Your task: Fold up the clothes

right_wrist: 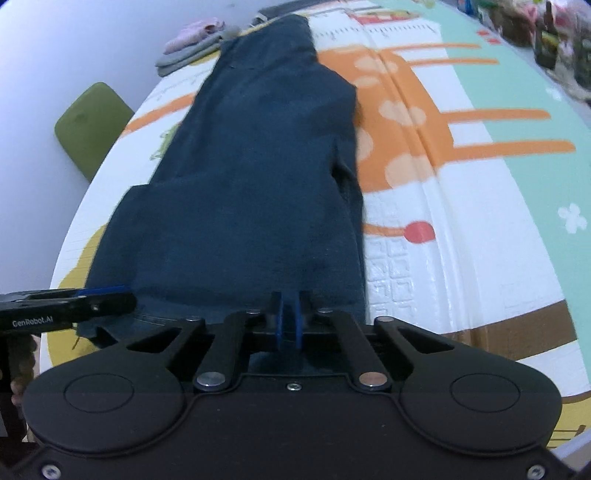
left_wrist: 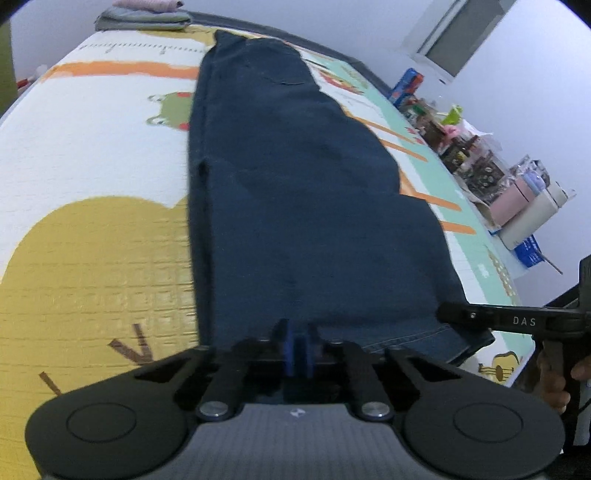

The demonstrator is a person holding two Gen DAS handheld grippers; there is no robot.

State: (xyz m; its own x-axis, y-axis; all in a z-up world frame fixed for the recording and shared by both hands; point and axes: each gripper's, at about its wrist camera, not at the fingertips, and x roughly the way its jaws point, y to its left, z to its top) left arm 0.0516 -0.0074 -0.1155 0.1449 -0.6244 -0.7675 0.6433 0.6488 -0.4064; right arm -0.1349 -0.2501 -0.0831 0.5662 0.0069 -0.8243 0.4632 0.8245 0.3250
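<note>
A pair of dark blue jeans (left_wrist: 295,206) is laid lengthwise on a cartoon-printed play mat (left_wrist: 92,166), its long axis running away from both cameras toward a stack of folded clothes (left_wrist: 144,16) at the far end. The near edge, stitched like a hem or waistband, is pinched by both tools: the left gripper (left_wrist: 298,345) is clamped on one part of it, the right gripper (right_wrist: 290,321) on another, with the blue pads pressed together over denim. The cloth is judged heavy for clothing, limp yet fairly stiff, and unlikely to slip. A hold at the two near corners is judged best for carrying the fold away toward the far end.
</note>
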